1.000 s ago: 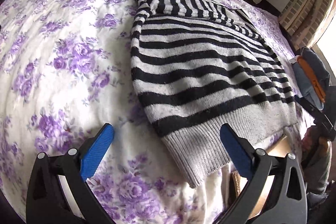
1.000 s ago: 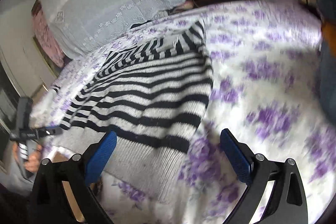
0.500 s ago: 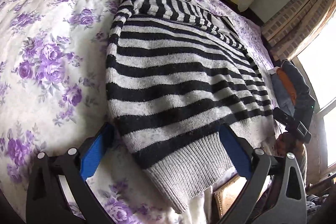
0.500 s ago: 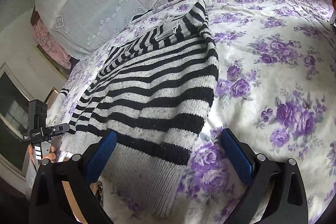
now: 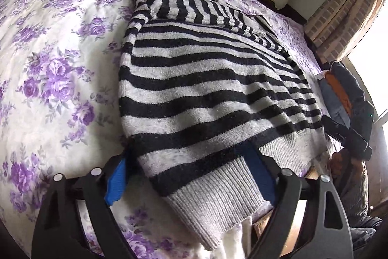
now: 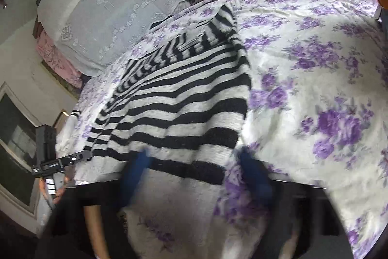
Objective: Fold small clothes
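A black-and-white striped sweater (image 5: pixel 206 79) with a grey ribbed hem (image 5: pixel 218 196) lies flat on the purple-flowered bedspread (image 5: pixel 48 79), its sleeves folded across the top. My left gripper (image 5: pixel 186 174) straddles the hem's left corner. Its jaws are closing with the knit between the blue pads (image 5: pixel 116 179), still wide apart. In the blurred right wrist view the sweater (image 6: pixel 184 98) fills the middle. My right gripper (image 6: pixel 194 169) straddles the hem's right corner, jaws closing fast, with knit and some bedspread between the blue fingers (image 6: pixel 254 174).
Lace-covered pillows (image 6: pixel 121 4) line the head of the bed. A dark folded pile with an orange strip (image 5: pixel 339 89) lies at the bed's right edge. A hand (image 5: pixel 339 159) holds the other device there. The bed edge is right below both grippers.
Both grippers moved forward until the hem corners sat between their pads. The left jaws narrowed a little, the right jaws narrowed a lot, and the right view became blurred.
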A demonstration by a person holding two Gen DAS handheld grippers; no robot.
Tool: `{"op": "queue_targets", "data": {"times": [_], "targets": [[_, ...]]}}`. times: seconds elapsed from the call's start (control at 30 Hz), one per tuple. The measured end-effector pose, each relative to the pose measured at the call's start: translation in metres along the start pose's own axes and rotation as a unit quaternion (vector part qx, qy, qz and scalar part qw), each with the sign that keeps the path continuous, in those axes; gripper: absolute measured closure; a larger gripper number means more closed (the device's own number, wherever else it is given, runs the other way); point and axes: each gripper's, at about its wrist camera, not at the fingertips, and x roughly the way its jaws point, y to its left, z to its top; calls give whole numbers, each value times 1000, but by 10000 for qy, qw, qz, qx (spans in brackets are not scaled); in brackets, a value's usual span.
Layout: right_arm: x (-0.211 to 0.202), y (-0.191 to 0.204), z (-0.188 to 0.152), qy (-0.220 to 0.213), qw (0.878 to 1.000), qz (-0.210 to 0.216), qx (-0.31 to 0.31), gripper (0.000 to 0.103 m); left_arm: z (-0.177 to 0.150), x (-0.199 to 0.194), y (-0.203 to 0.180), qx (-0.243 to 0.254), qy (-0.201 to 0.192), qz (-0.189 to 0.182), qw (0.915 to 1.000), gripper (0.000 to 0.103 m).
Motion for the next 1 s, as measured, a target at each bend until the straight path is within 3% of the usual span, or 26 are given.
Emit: {"op": "queue_targets", "data": {"times": [0.03,0.17,0.3,0.57,0.67,0.7,0.8,1.0], "targets": [[5,-1,2,96,9999,15,33,74,1,1,0,8,7,-1,10000,19],[12,-3,4,235,9997,45,103,74,5,1,3,-88,20,-180,9998,21],[2,-9,-3,315,9992,110,210,76,1,-3,7,-178,48,-323,9993,37],[13,5,-2,337,9992,-60,-200,77,7,6,-4,61,129,-277,9995,38],[9,14,-4,149,9988,-116,-442,86,6,5,-3,45,109,-288,9995,84],[5,14,-4,80,9990,-86,-441,86,7,4,-1,0,91,-279,9996,88],[-5,11,-3,-112,9994,111,-301,87,8,2,0,-5,25,-270,9996,93],[-7,10,-2,-149,9994,196,-263,87,11,-7,0,32,-18,-280,9996,93]]}}
